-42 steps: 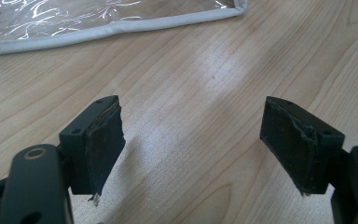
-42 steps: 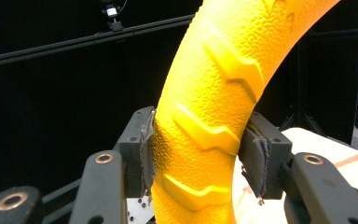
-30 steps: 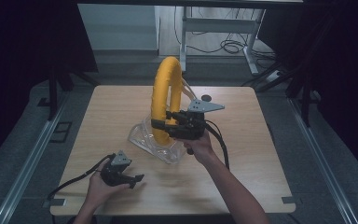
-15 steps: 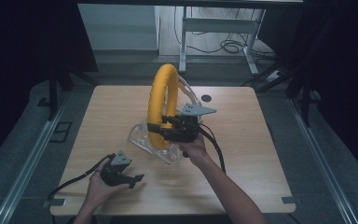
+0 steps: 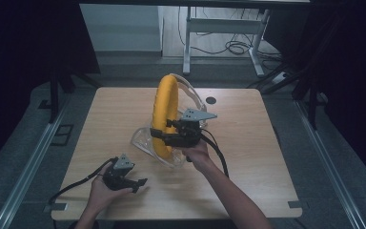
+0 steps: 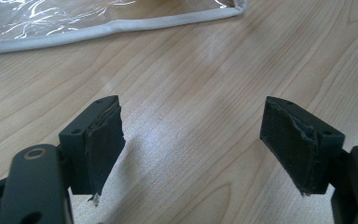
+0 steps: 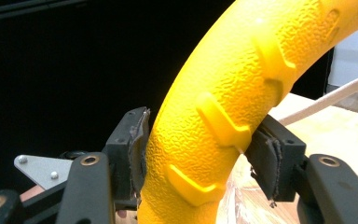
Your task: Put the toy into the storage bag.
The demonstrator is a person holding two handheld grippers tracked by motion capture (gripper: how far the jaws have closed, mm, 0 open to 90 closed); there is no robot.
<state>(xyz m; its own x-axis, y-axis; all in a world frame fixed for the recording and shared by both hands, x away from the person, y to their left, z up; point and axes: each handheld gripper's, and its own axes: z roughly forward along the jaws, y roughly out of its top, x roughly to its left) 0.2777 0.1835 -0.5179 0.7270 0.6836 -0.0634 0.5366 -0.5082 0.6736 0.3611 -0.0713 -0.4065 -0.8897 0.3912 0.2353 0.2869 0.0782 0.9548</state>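
A big yellow ring (image 5: 164, 107) with a rough, ridged surface (image 7: 242, 93) stands upright on the wooden table (image 5: 267, 157), its lower part inside a clear plastic bag (image 5: 143, 143) with white trim (image 6: 51, 35). My right gripper (image 5: 159, 136) reaches in from the right and straddles the ring's lower part (image 7: 200, 154). Its jaws have just been opening, and the ring sits between the pads, close to both. Near the table's front left my left gripper (image 5: 140, 183) rests in the hand, jaws wide apart over bare wood (image 6: 200, 140) with nothing between them.
A small dark disc (image 5: 211, 100) lies on the table behind the ring. A white strap of the bag (image 7: 331, 95) arcs up behind the ring. Cables trail from both grippers toward the front edge. Desk legs and cords (image 5: 233, 47) stand beyond the table.
The ring and my right gripper have sunk a little, the ring's top sitting lower than before. The right jaws stand wider. My left gripper has stayed where it was.
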